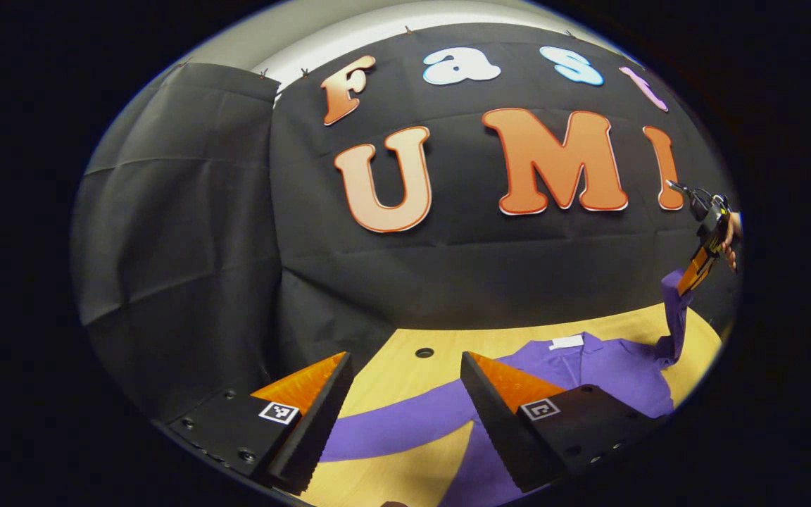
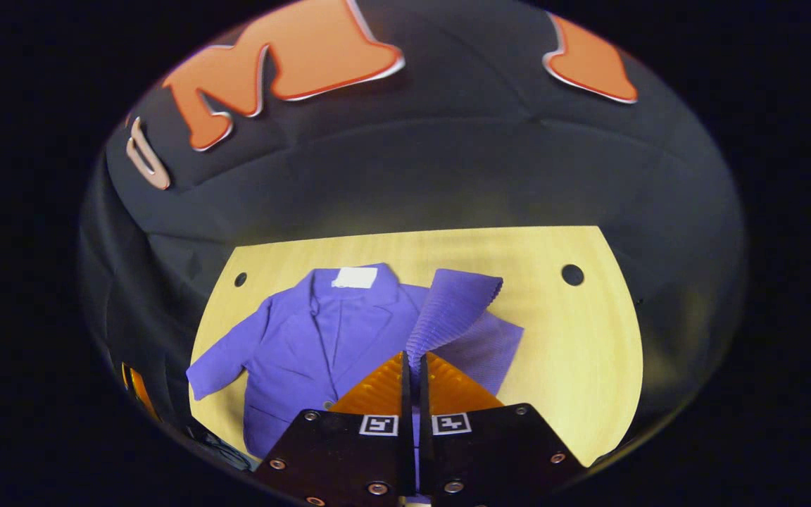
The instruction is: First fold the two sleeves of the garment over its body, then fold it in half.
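Observation:
A purple jacket (image 2: 314, 338) lies face up on the wooden table (image 2: 574, 338), collar and white label (image 2: 354, 277) toward the booth wall. My right gripper (image 2: 412, 362) is shut on one sleeve (image 2: 451, 310) and holds it lifted above the table. In the left gripper view that same gripper (image 1: 693, 271) hangs at the far right with the sleeve (image 1: 674, 324) drooping from it. My left gripper (image 1: 405, 373) is open, low over the table, with the other sleeve (image 1: 391, 422) lying flat beyond its fingers. The jacket's body (image 1: 610, 370) lies to the right.
The table has a small round hole (image 1: 424, 352) near the wall, and two such holes, one on the left (image 2: 240, 279) and one on the right (image 2: 572, 274), show in the right gripper view. Bare wood lies right of the jacket. A hand (image 1: 731, 239) holds the right gripper.

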### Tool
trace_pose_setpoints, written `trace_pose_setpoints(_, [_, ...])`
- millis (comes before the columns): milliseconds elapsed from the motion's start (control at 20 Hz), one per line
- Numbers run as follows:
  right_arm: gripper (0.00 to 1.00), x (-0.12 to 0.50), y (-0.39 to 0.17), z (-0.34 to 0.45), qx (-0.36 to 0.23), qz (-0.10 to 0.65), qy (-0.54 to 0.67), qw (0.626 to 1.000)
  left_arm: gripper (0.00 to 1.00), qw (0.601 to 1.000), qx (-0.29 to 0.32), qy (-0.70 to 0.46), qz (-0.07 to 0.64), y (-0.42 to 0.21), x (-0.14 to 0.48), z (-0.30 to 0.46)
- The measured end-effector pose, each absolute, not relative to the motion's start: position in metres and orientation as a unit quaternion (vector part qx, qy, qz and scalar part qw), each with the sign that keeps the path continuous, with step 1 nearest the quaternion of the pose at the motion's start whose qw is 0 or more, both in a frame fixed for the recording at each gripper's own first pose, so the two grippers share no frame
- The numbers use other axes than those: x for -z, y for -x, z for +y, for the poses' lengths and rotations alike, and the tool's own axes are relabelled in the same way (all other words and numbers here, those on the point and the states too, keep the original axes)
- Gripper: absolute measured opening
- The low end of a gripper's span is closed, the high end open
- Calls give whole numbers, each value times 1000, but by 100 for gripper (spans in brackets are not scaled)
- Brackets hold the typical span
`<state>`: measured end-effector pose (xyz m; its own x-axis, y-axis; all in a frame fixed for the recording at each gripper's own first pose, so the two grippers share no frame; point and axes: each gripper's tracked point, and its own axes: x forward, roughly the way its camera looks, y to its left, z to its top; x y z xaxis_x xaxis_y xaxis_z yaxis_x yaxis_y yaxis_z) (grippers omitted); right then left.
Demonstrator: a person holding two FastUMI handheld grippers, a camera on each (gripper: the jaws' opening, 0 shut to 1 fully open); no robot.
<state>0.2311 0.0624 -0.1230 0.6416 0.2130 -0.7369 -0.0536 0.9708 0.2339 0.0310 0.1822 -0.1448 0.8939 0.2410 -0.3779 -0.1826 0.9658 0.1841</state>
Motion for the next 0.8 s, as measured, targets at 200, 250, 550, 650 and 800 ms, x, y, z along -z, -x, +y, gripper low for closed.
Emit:
trace_pose_setpoints(200, [3,116,-239,127,-115,416,-95,897,98,967,-135,-70,205,-24,147,209])
trace_pose_setpoints(250, [3,118,-239,139,-120,419,-92,896,98,966,-140,-72,205,-24,147,215])
trace_pose_setpoints(550, [6,123,-244,206,-152,414,-92,893,98,959,-175,-76,210,-19,150,258])
trace_pose_setpoints(650, [11,119,-241,222,-164,404,-105,894,98,955,-187,-79,217,-20,157,275])
trace_pose_setpoints(800, [25,110,-242,232,-173,383,-111,901,98,950,-203,-79,225,-23,161,299])
